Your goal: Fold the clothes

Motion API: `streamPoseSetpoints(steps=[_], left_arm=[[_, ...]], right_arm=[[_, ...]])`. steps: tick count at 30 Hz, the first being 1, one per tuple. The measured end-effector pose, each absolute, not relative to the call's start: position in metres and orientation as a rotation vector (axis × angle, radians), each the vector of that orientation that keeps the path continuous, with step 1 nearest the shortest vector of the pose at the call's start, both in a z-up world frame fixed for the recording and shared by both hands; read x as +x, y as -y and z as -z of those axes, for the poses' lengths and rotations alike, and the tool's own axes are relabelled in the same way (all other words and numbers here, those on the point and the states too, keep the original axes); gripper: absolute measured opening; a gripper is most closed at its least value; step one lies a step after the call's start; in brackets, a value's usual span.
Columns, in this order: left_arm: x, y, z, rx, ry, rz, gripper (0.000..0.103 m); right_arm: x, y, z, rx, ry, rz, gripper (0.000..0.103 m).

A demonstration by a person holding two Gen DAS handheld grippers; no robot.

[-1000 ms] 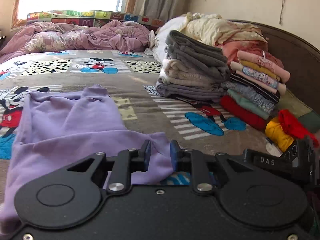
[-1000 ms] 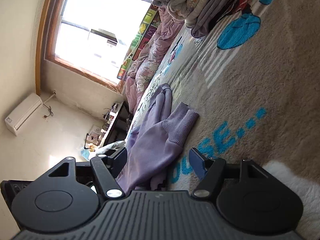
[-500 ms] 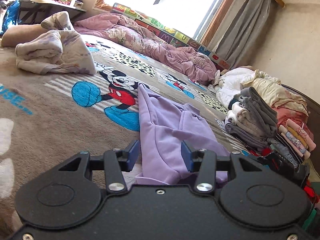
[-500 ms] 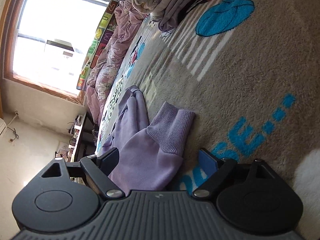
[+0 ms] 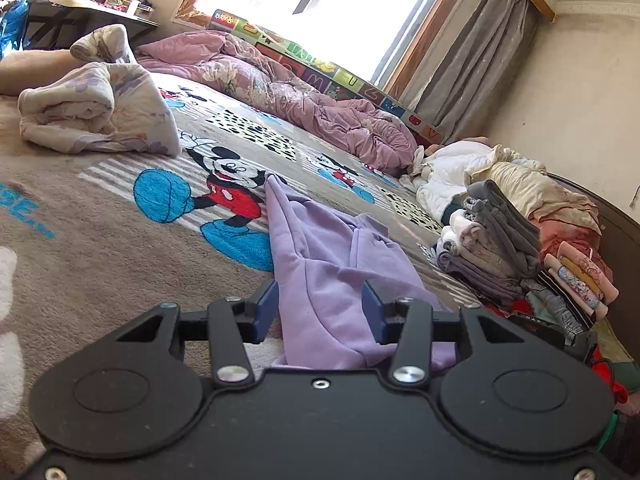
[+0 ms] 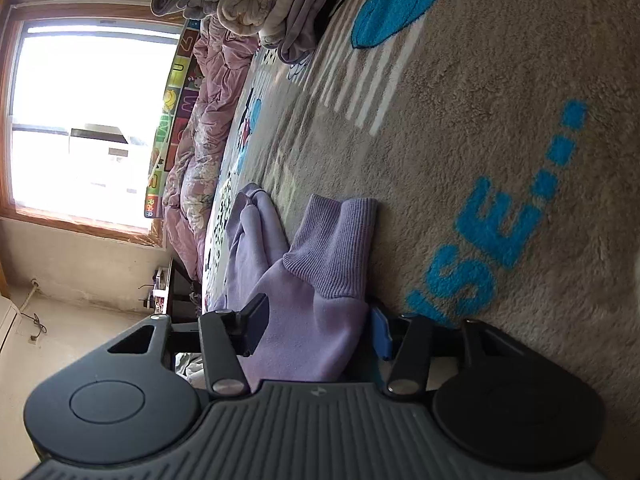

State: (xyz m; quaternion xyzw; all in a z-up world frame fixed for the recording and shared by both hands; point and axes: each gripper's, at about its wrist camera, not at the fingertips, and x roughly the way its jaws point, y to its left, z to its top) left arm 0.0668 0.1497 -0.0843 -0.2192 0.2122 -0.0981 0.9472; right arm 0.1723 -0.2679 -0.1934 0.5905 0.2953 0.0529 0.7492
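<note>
Lavender sweatshirt (image 5: pixel 332 276), soft, light and floppy, lies at lower centre on the blanket (image 5: pixel 100 248), so we favour its ribbed cuff (image 6: pixel 340 244) (firmest part), left gripper (image 5: pixel 320 314) apart around fabric, right gripper (image 6: pixel 316 328) closing onto the sleeve.

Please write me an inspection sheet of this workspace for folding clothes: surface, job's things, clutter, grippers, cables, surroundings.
Surface: cartoon-mouse blanket covering the bed.
Job's things: purple garment lying crumpled, its ribbed cuff flat on the blanket.
Clutter: folded clothes stack, rolled floral quilt, crumpled pink duvet.
Grippers: left gripper has just been opening, garment between its fingers, not pinched; right gripper has just been closing, both fingers against the cloth below the cuff.
Cables: a cord on the wall.
Surroundings: bright window, grey curtain, cluttered desk.
</note>
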Motion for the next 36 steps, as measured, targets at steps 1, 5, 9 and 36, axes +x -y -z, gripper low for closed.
streamPoseSetpoints(steps=[1, 5, 9, 36], left_arm=[[0.067, -0.15, 0.086, -0.44, -0.44, 0.194, 0.043], [0.07, -0.148, 0.096, -0.415, -0.491, 0.191, 0.035], [0.074, -0.141, 0.103, -0.39, -0.535, 0.213, 0.034], [0.076, -0.091, 0.111, -0.171, -0.6, 0.372, 0.032]], right_arm=[[0.174, 0.267, 0.194, 1.287, -0.641, -0.117, 0.037], [0.182, 0.267, 0.186, 1.255, -0.606, -0.157, 0.012], [0.186, 0.265, 0.145, 1.155, -0.523, -0.251, 0.012], [0.168, 0.301, 0.054, 0.985, -0.374, -0.479, 0.012]])
